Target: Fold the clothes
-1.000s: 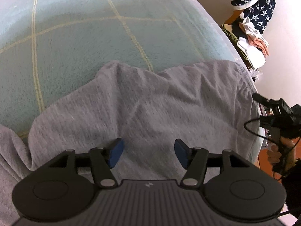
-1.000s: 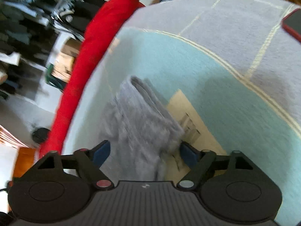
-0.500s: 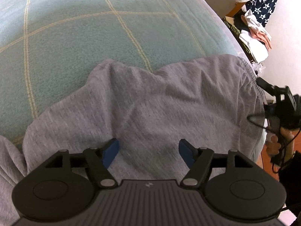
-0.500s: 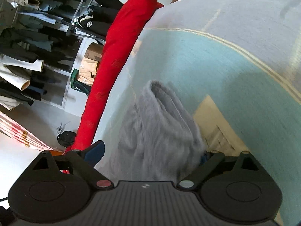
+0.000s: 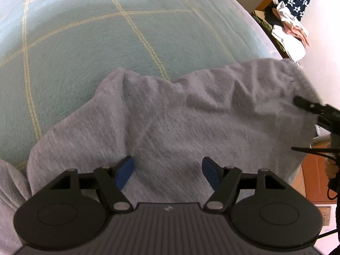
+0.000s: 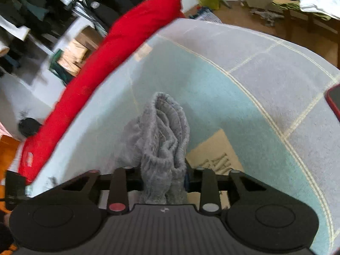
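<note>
Over the pale blue blanket, the left gripper hangs with jaws apart above the spread grey garment, clasping nothing. Seen from the right wrist, the right gripper, its jaws just closing, pinches the garment's bunched waistband beside a red bolster.

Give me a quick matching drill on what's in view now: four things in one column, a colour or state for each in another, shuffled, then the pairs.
Things:
1. left gripper
2. right gripper
3. bolster
4. blanket

States or colours:
A. red
B. pale blue with cream grid lines
C. shut on bunched grey fabric
D. open above flat grey fabric

Pairs: 1-D, 2-C, 3-A, 4-B. The right gripper's jaws have just been closing, with the grey garment between them.
</note>
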Action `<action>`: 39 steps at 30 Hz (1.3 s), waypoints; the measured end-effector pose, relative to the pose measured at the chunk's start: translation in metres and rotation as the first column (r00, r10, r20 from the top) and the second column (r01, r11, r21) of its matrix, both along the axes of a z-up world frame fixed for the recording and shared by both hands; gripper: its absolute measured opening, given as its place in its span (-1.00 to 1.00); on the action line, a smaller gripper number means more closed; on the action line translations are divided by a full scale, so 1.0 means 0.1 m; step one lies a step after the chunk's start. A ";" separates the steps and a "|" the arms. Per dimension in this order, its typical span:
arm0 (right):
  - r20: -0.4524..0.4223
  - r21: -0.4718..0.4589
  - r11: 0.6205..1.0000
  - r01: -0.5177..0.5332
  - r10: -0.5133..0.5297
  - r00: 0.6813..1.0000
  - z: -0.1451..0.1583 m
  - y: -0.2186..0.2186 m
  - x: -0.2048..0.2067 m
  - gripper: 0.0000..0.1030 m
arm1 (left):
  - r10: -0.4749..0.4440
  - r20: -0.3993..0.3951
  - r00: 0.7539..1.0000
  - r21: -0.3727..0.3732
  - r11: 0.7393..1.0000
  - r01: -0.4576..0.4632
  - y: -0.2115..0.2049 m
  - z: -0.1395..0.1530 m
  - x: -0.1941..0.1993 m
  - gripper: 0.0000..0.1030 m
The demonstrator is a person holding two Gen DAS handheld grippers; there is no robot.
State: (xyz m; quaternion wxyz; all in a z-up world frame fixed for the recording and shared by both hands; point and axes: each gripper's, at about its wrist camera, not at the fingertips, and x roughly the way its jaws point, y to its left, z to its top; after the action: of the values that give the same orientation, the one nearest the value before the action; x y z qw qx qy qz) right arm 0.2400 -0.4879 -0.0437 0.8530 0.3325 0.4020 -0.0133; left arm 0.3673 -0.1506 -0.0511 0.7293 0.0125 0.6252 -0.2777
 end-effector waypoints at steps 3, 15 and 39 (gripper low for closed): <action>-0.062 -0.013 0.999 0.050 -0.051 0.997 -0.09 -0.05 -0.12 0.01 | -0.040 0.048 0.998 0.029 0.999 0.038 -0.06 0.08 -0.03 0.33; -0.030 0.144 0.989 0.042 -0.038 0.999 -0.19 0.19 -0.28 -0.71 | -0.098 0.046 0.994 0.064 0.993 0.095 -0.14 0.05 -0.07 0.33; -0.044 -0.220 0.930 -0.294 0.292 0.955 -0.05 0.78 0.62 -0.38 | -0.358 0.400 0.844 0.079 0.930 0.358 -0.42 0.08 -0.21 0.36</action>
State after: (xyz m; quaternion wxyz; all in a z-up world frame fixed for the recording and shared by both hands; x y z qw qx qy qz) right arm 0.3024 -0.4099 -0.0485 0.8753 0.1705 0.4474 0.0672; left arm 0.3459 -0.1925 -0.0428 0.7786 0.1867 0.4462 -0.3997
